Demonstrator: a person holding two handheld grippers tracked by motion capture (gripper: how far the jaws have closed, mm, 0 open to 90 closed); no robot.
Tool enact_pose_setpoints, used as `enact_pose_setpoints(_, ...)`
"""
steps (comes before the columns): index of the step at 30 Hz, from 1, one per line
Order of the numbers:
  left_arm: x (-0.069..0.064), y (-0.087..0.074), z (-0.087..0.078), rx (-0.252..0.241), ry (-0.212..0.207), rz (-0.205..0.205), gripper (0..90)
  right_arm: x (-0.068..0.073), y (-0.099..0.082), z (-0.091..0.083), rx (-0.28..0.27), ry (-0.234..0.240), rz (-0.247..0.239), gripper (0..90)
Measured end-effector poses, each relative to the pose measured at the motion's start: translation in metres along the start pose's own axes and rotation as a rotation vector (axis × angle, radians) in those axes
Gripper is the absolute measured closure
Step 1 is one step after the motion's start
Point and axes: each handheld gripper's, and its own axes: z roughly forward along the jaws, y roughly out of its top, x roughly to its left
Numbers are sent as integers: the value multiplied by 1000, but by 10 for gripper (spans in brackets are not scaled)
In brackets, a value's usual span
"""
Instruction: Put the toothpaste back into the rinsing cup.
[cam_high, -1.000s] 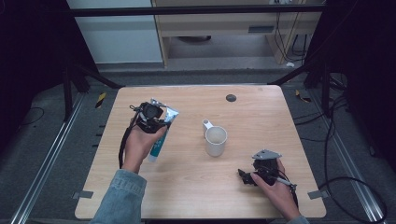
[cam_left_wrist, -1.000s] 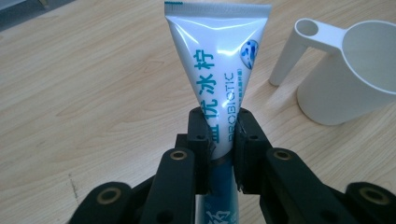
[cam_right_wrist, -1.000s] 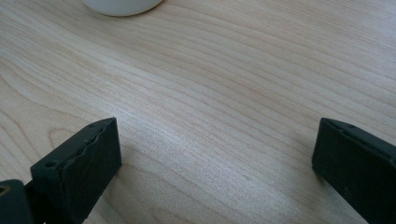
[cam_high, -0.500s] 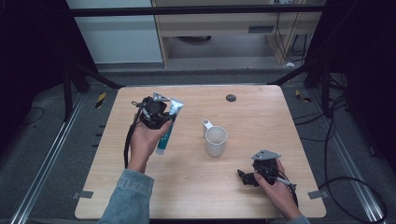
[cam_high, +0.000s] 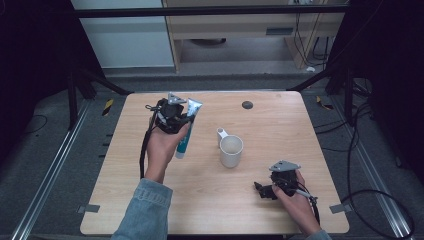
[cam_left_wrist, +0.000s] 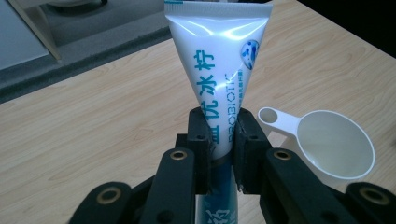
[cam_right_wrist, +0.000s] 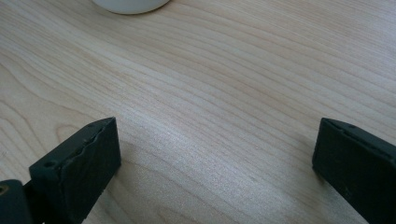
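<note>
A white and teal toothpaste tube hangs tilted above the left half of the wooden table, crimped end up. My left gripper is shut on its middle; in the left gripper view the two black pads squeeze the tube from both sides. A white mug stands upright at the table's centre, handle toward the far left, and appears empty in the left gripper view. My right gripper rests near the front right, open, with bare wood between its fingers.
A small dark round disc lies near the table's far edge. The mug's base sits just ahead of the right gripper. Dark floor with cables surrounds the table, and a cabinet stands beyond it.
The left hand has carried the tube up, to the right and farther from the person. The right gripper and the mug have stayed put.
</note>
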Motion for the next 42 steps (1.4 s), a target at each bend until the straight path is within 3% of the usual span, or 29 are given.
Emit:
enact_pose_setpoints(14, -21, 11, -9, -88, 25, 23, 786, 0, 0, 0, -1, 0, -4, 12)
enact_pose_setpoints(20, -24, 8, -12, -116, 27, 7, 786, 0, 0, 0, -1, 2, -6, 12)
enact_pose_setpoints(28, -27, 12, -15, -143, 35, 13, 786, 0, 0, 1, 1, 2, -12, 7)
enact_pose_setpoints(33, -30, 15, -14, -135, 44, 16, 786, 0, 1, 1, 3, 3, -13, 4)
enact_pose_setpoints(42, -42, 25, -11, -160, 29, 42, 786, -1, 1, 1, 4, 5, -18, 4)
